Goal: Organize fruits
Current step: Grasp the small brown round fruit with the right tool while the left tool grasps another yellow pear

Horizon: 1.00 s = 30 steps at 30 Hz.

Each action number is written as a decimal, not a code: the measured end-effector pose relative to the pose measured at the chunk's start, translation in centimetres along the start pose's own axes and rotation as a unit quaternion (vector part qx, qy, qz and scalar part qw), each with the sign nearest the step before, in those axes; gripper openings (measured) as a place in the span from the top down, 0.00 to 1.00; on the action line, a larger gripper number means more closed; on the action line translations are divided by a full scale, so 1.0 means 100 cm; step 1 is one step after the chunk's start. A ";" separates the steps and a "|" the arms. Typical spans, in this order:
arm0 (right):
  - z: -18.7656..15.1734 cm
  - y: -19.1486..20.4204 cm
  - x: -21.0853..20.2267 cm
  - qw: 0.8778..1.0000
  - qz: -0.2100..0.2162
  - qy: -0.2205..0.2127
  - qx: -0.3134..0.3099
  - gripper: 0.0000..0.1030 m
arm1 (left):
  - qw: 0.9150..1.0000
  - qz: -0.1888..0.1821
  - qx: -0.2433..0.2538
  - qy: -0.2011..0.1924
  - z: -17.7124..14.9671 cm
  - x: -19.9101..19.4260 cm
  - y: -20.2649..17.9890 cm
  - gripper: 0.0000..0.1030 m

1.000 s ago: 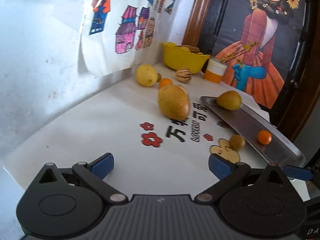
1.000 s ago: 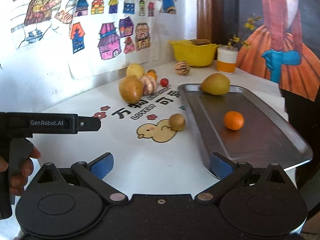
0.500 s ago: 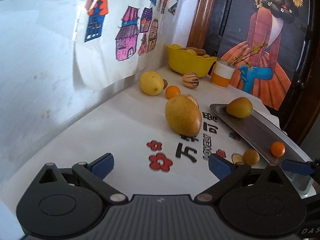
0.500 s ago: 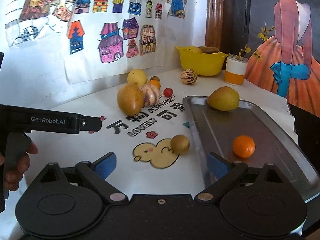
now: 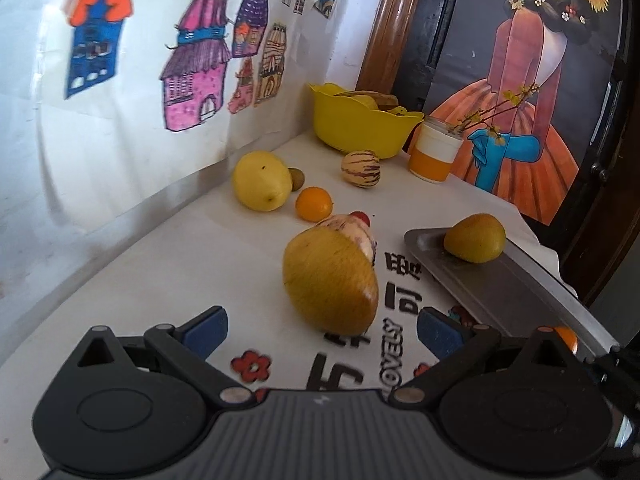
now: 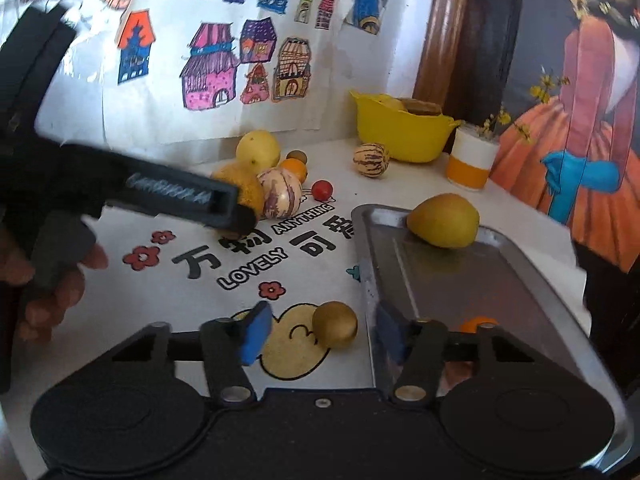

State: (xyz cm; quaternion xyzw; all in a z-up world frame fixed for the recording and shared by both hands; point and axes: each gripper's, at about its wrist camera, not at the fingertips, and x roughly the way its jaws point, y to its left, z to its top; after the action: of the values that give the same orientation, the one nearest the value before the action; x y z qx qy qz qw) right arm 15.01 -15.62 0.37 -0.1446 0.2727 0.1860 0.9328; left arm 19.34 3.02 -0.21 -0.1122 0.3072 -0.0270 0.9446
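Observation:
My left gripper (image 5: 322, 330) is open, its blue pads on either side of a large brown-yellow pear (image 5: 330, 280) on the white table. A striped melon (image 5: 360, 232) sits right behind it. My right gripper (image 6: 320, 334) is open around a small brown kiwi (image 6: 335, 324) lying beside the steel tray (image 6: 532, 296). The tray holds a yellow pear (image 6: 444, 220) and a small orange (image 6: 474, 323), partly hidden by my finger. The left gripper's body (image 6: 176, 196) shows in the right wrist view, covering part of the large pear.
Near the wall lie a yellow lemon (image 5: 262, 180), an orange (image 5: 314, 203), a second striped melon (image 5: 360, 169) and a small red fruit (image 6: 322, 189). A yellow bowl (image 5: 360, 124) and an orange-white cup (image 5: 434, 154) stand at the back.
Both grippers moved forward. The left one closed in on the large pear. The right one came down around the kiwi, with its jaws narrower than before.

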 end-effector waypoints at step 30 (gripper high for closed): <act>-0.007 0.013 -0.007 0.995 -0.021 -0.032 -0.090 0.73 | 1.000 -0.013 -0.025 0.009 0.001 0.018 -0.014 0.42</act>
State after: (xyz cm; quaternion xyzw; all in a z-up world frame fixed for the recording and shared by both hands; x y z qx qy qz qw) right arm 13.61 -14.94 -0.04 -0.2276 0.2220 0.1946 0.9279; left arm 20.87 1.48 -0.83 -0.1397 0.3147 -0.0325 0.9383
